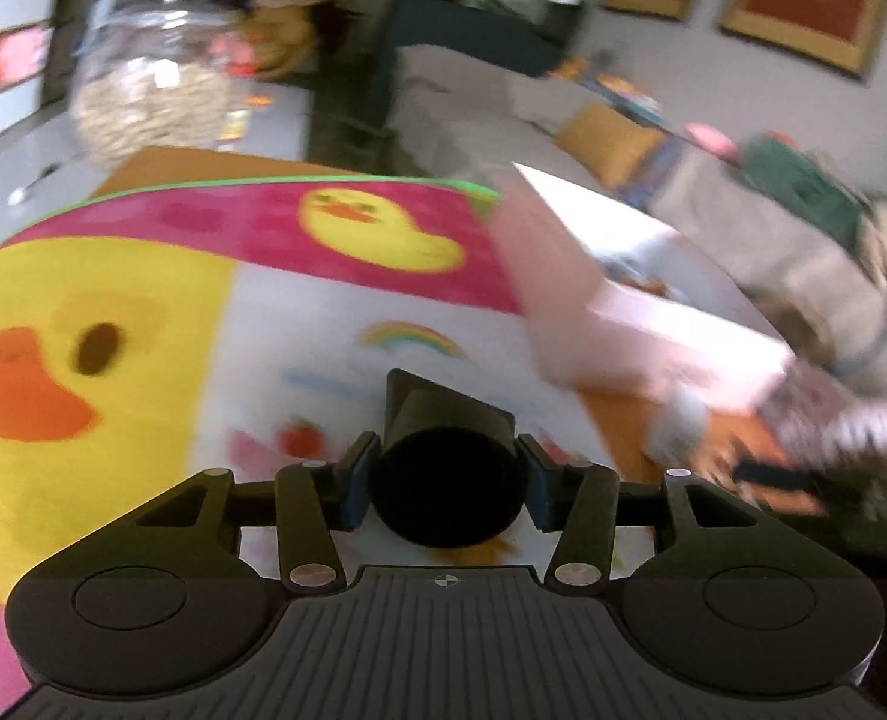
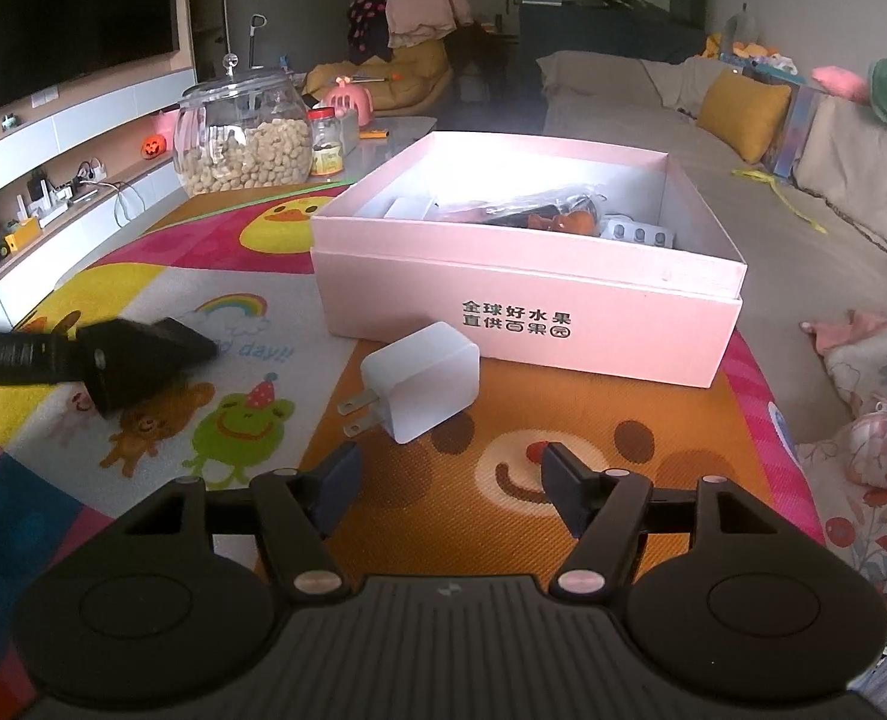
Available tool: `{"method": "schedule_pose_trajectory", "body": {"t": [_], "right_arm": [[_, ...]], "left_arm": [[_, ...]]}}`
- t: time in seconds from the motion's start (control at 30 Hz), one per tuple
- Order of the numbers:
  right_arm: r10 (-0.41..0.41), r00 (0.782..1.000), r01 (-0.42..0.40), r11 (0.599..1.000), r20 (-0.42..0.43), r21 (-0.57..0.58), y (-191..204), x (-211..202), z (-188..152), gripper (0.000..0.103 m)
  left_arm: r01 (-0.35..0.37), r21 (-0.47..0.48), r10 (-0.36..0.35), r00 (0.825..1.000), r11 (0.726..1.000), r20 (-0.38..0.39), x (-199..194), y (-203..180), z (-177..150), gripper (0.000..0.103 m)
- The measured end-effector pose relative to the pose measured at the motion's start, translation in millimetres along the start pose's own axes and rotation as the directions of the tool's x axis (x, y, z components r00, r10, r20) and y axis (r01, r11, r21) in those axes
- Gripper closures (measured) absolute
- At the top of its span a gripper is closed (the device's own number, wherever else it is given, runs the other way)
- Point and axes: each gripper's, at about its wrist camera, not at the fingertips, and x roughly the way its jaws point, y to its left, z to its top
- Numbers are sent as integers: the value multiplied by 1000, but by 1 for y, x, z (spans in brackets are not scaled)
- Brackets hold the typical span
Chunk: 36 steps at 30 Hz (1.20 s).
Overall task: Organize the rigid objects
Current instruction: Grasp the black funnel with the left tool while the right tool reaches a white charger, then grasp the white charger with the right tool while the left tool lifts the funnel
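Observation:
My left gripper is shut on a black cylindrical tool with a wedge-shaped head, held above the cartoon play mat. The same black tool shows at the left of the right wrist view. My right gripper is open and empty, just short of a white plug charger that lies on the mat. Behind the charger stands an open pink box that holds several small items. In the blurred left wrist view the box is to the right.
A glass jar of nuts and a small red-lidded jar stand beyond the mat. A grey sofa with a yellow cushion runs along the right. Floral bedding lies at the right edge. A TV cabinet is at left.

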Motion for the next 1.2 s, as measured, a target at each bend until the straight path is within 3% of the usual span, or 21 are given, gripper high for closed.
{"method": "schedule_pose_trajectory", "body": {"t": [0.17, 0.5, 0.63, 0.73, 0.8, 0.9, 1.03, 1.1, 1.2], "right_arm": [[41, 999, -41, 999, 3, 18, 5, 2, 6, 36], [-22, 1000, 22, 1000, 4, -11, 10, 13, 15, 36], [-134, 990, 136, 988, 32, -67, 5, 5, 9, 36], [-282, 958, 284, 957, 48, -57, -6, 0, 6, 36], [-324, 945, 326, 945, 49, -18, -15, -3, 5, 36], [-278, 959, 275, 960, 54, 45, -25, -12, 5, 36], [-130, 991, 128, 990, 35, 55, -19, -9, 8, 36], [-139, 990, 138, 990, 30, 19, -12, -1, 11, 36], [-233, 971, 235, 972, 43, -29, -13, 13, 17, 37]], "left_arm": [[-12, 120, 9, 1000, 993, 26, -2, -22, -18, 49], [4, 94, -7, 1000, 996, 28, -1, -17, -16, 49], [11, 84, -14, 1000, 996, 28, -2, -15, -16, 49], [18, 74, -20, 999, 997, 29, -2, -14, -16, 49], [22, 69, -24, 999, 997, 30, -3, -13, -16, 49], [23, 66, -25, 999, 998, 31, -2, -12, -15, 49], [24, 65, -26, 999, 998, 31, -3, -12, -16, 49], [27, 61, -29, 999, 998, 31, -2, -11, -16, 49], [37, 47, -39, 999, 998, 33, -3, -9, -15, 49]]}}
